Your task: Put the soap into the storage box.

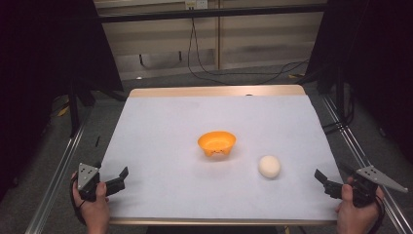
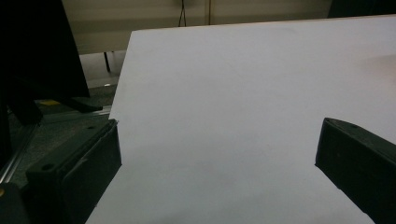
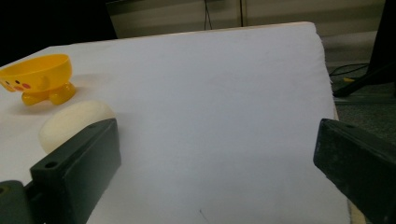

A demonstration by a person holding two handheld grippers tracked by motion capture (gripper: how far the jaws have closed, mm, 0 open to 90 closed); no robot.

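Gripper [image 3: 217, 172]: jaws wide apart, low over the table [image 3: 224, 93].
Bowl [image 3: 39, 77]: orange, footed, upright, near the left edge.
Ball [image 3: 70, 122]: white, just beside the bowl, partly behind the left jaw.

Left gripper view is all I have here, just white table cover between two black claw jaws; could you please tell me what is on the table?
Observer: From the high view, an orange bowl stands near the middle of the table.
Operator: Thank you. Is there anything else beside it?
Observer: Yes, a white ball lies apart from the bowl, nearer the person's right side.
Operator: Where is the other claw, please?
Observer: The right claw is at the table's near right corner, jaws apart, holding nothing; the ball is the closer thing to it.
Operator: Any detail on the bowl?
Observer: In the right gripper view it has small feet and a painted face on its side.
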